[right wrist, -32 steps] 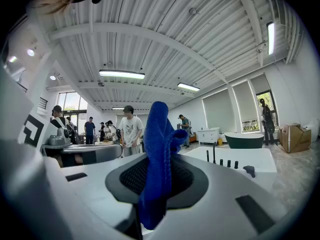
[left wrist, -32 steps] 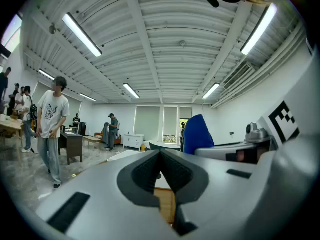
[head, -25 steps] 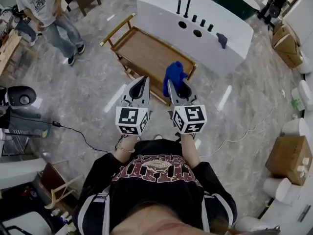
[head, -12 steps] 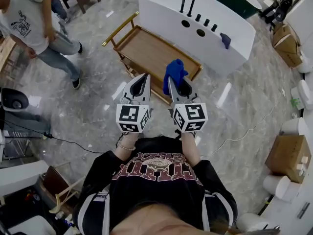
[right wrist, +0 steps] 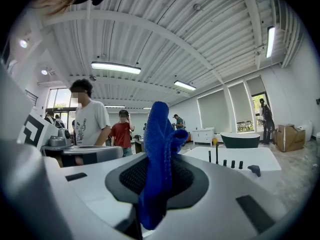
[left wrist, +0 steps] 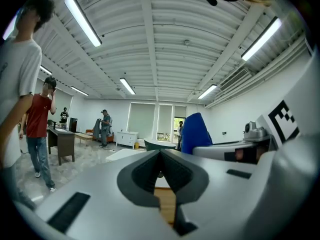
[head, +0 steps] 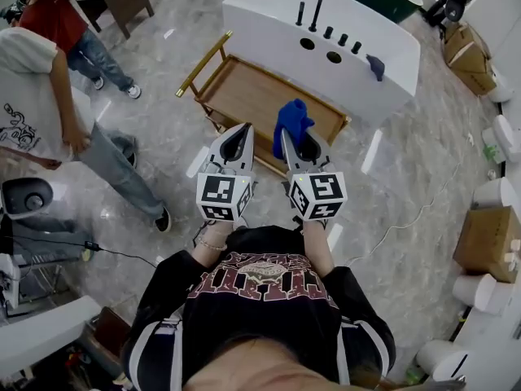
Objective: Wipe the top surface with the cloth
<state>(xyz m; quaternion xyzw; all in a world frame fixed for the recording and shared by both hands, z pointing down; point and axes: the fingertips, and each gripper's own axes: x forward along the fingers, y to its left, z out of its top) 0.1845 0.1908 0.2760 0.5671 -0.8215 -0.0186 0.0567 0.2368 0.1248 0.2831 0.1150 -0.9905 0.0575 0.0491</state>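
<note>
Blue cloth [head: 291, 124]: clamped between the jaws of the right gripper [head: 287, 137]. The jaws are closed tight on its lower part, and the free end stands up bunched above the tips. In the head view it overlaps the near edge of the wooden trolley [head: 248, 96].

Left gripper [head: 245, 131]: jaws brought together at the tips, nothing between them. It is held just beside the right gripper, and both point forward, away from the person's chest.

Wooden trolley: brown tray-like top with a raised rim and a rail handle at its left end. It stands on the grey marbled floor [head: 163, 161].

White unit [head: 269, 23]: just beyond the trolley, with a flat top carrying a black tap [head: 317, 8], black knobs and two round holes. A small blue item [head: 374, 66] lies near its right end.

Person in a white T-shirt [head: 32, 112] and person in a red shirt [head: 50, 15]: both at the left, well apart from the trolley.

Cardboard box [head: 488, 239]: at the right edge.
</note>
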